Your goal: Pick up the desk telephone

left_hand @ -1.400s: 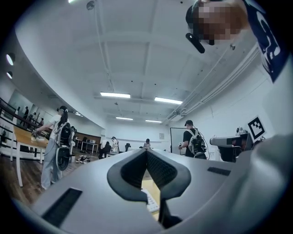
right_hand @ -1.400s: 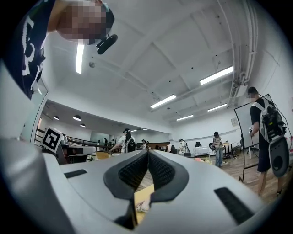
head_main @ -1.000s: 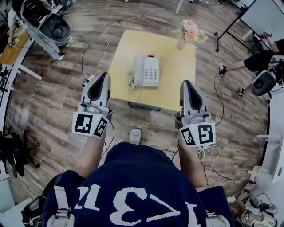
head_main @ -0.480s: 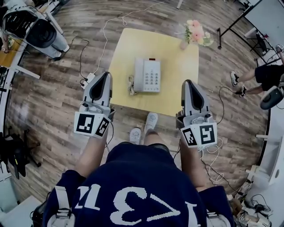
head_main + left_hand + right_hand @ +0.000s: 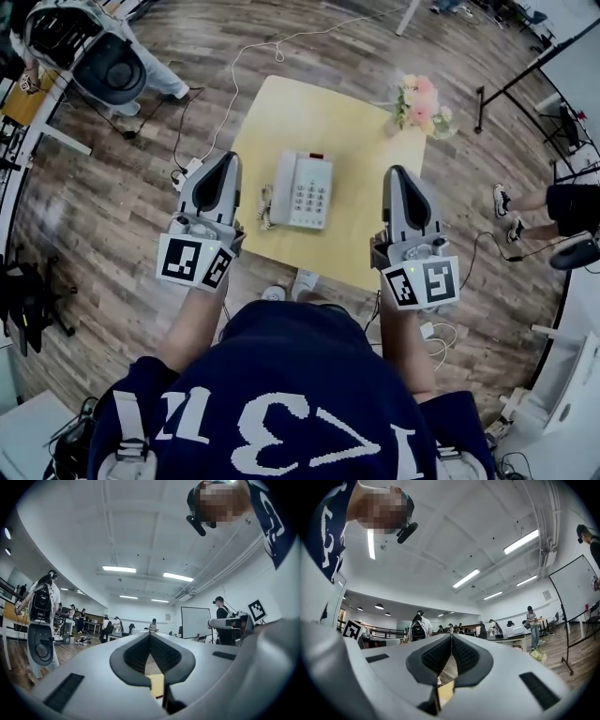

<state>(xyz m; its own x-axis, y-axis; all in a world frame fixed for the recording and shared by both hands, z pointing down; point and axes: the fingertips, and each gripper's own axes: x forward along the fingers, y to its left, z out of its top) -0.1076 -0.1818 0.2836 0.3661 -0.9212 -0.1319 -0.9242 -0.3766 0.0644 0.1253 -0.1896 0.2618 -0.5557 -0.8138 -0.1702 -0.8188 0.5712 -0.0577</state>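
Both grippers, left (image 5: 223, 165) & right (image 5: 397, 180), jaws shut w/ nothing held, either side of desk telephone (image 5: 302, 190) on yellow table (image 5: 361, 202).

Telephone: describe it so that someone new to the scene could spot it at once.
Find the square yellow table on the wooden floor. The telephone lies near its middle. It is a pale grey box with a keypad and coiled cord, unlike the flowers at the far right corner.

Open-plan lab, strip lights (image 5: 119, 568), whiteboard (image 5: 195, 622), wood floor (image 5: 94, 216), several people (image 5: 418, 629) about
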